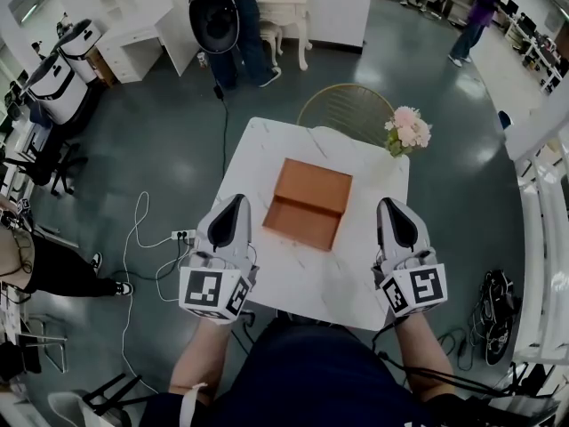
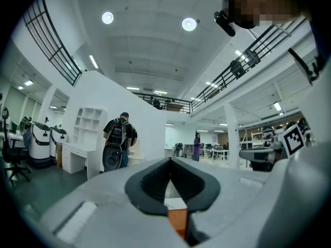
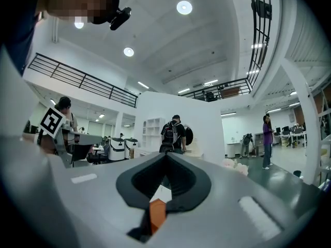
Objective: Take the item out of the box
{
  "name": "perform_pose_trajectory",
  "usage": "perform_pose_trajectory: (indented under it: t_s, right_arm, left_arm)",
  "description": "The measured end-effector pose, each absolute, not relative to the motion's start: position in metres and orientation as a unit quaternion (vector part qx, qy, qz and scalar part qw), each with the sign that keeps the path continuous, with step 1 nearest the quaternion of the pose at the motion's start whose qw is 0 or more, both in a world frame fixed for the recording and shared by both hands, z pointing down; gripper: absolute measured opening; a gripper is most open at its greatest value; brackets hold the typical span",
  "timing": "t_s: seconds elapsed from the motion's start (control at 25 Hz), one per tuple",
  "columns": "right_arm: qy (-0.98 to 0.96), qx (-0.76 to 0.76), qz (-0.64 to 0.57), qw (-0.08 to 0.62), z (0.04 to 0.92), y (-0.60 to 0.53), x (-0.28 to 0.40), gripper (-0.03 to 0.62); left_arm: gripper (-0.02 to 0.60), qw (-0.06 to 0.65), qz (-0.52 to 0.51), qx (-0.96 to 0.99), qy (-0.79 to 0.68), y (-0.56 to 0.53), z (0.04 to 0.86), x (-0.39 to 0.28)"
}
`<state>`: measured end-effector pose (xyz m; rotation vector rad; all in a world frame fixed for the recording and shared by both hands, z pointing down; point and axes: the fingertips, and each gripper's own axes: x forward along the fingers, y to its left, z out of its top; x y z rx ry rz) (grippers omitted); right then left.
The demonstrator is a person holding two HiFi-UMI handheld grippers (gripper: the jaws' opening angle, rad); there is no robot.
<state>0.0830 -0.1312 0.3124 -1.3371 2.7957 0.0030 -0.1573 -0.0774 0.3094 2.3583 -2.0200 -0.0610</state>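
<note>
An orange box [image 1: 307, 203] lies in the middle of the white marble table [image 1: 356, 278]. Its far half is a flat panel and its near half a shallow recess; I make out no item in it. My left gripper [image 1: 238, 200] hovers at the table's left edge, left of the box, jaws shut and empty. My right gripper [image 1: 389, 205] hovers to the right of the box, also shut with nothing held. A sliver of the orange box [image 2: 178, 222] shows below the closed left gripper [image 2: 170, 160] in its own view, and the box [image 3: 156, 213] shows likewise under the right gripper [image 3: 165, 155].
Pink flowers [image 1: 409, 132] stand at the table's far right corner. A round gold chair [image 1: 347, 109] sits behind the table. A power strip with cables [image 1: 182, 235] lies on the floor at left. A person with a backpack [image 1: 227, 16] stands beyond.
</note>
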Motion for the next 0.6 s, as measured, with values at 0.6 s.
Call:
perform_pose_trajectory:
  t_s: [0.6]
  right_arm:
    - [0.897, -0.441, -0.009, 0.023, 0.3176, -0.1396, 0.0868, 0.002]
  left_arm:
    - [0.002, 0.017, -0.013, 0.761, -0.648, -0.0846, 0.3112, -0.1624]
